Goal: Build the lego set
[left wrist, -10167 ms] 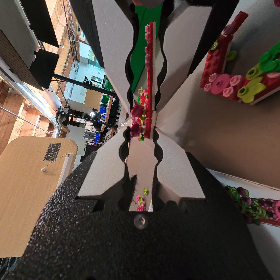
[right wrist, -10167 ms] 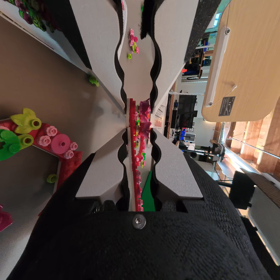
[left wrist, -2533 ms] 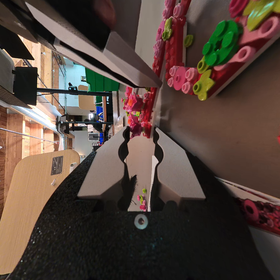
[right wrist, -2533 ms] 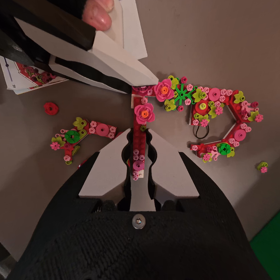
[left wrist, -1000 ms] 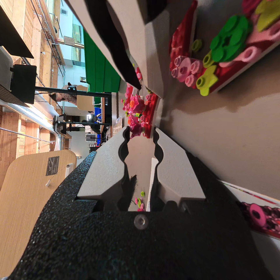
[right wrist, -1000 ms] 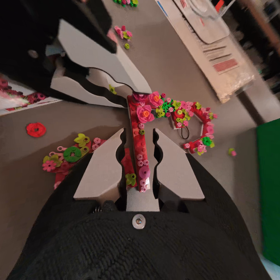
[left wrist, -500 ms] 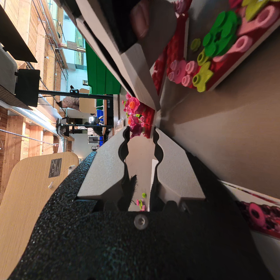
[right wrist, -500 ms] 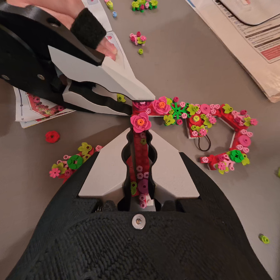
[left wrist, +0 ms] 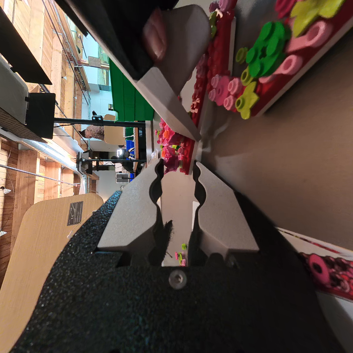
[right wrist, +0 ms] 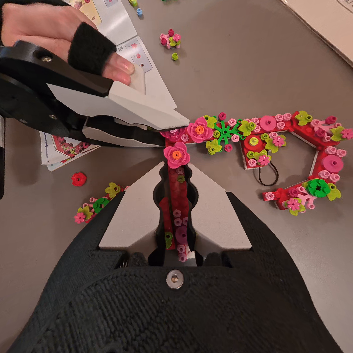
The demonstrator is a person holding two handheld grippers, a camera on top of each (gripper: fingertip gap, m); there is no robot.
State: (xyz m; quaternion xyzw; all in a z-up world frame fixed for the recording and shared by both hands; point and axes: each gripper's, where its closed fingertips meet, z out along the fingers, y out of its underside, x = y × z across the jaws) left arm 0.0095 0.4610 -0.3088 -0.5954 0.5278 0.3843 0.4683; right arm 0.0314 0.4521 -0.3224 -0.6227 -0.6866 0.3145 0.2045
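A red lego frame (right wrist: pixel 294 126) studded with pink flowers and green leaves lies flat on the grey table. My right gripper (right wrist: pixel 175 168) is shut on the frame's near strip (right wrist: pixel 178 194), just below a big pink flower (right wrist: pixel 176 154). My left gripper (right wrist: pixel 172 133) comes in from the left, open, with its tips on either side of the frame's corner. In the left wrist view that gripper (left wrist: pixel 178 164) is open and the frame's corner (left wrist: pixel 188 152) sits right at the tips. The right gripper's grey finger (left wrist: pixel 166 95) crosses above it.
A loose red sub-assembly with a green round piece (right wrist: pixel 99 204) lies left of my right gripper and shows close up in the left wrist view (left wrist: pixel 267 53). A red round piece (right wrist: pixel 78 179), an instruction booklet (right wrist: pixel 118 24), a small flower cluster (right wrist: pixel 171 40) and a black elastic loop (right wrist: pixel 267 175) lie around. Only a small space, under 4 cm, lies between the two pairs of fingers. The red round piece (right wrist: pixel 78 179) is about 10 cm from my right fingertips.
My right gripper was open around the strip a second ago and has shut on it. It has since moved in closer. My left gripper stays open at the corner.
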